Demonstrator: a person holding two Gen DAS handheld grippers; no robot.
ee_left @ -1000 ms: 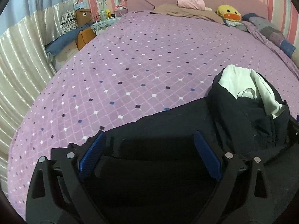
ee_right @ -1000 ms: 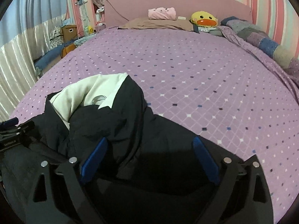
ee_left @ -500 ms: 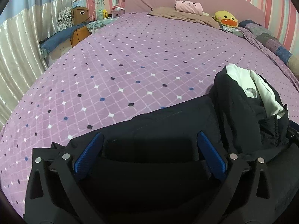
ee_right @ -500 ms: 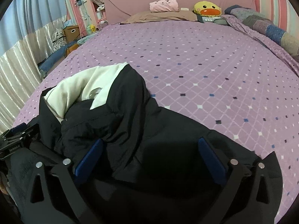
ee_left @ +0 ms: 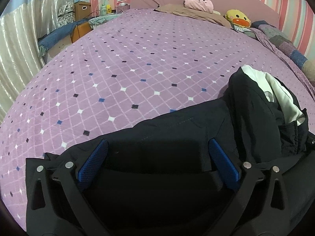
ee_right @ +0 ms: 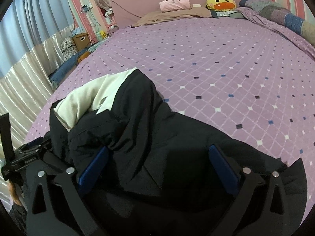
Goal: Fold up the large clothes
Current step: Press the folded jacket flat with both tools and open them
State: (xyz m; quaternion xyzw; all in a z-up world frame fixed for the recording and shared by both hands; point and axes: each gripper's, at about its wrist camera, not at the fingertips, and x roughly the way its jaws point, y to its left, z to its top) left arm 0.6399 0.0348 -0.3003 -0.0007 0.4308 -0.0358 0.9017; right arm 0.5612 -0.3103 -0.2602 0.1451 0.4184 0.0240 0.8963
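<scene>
The left gripper (ee_left: pixel 157 153) has its jaws spread to their widest, the blue pads (ee_left: pixel 92 161) standing well apart over dark cloth and pinching nothing. The right gripper (ee_right: pixel 157 157) is spread just as wide, its fingers (ee_right: pixel 222 167) likewise empty, one on each side of a ridge of the same cloth. Under both lies the black jacket (ee_left: pixel 177 137), bunched in a heap at the near edge of the bed (ee_left: pixel 137 59); its white lining (ee_right: pixel 88 98) shows where the fabric is turned back, between the two grippers. Beyond it the purple bedspread, dotted with small diamonds, runs bare to the far edge. There a pink cushion (ee_right: pixel 175 3) rests on a tan pillow (ee_right: pixel 173 15), with a yellow duck toy (ee_right: pixel 220 3) just beside them near the far right corner.
</scene>
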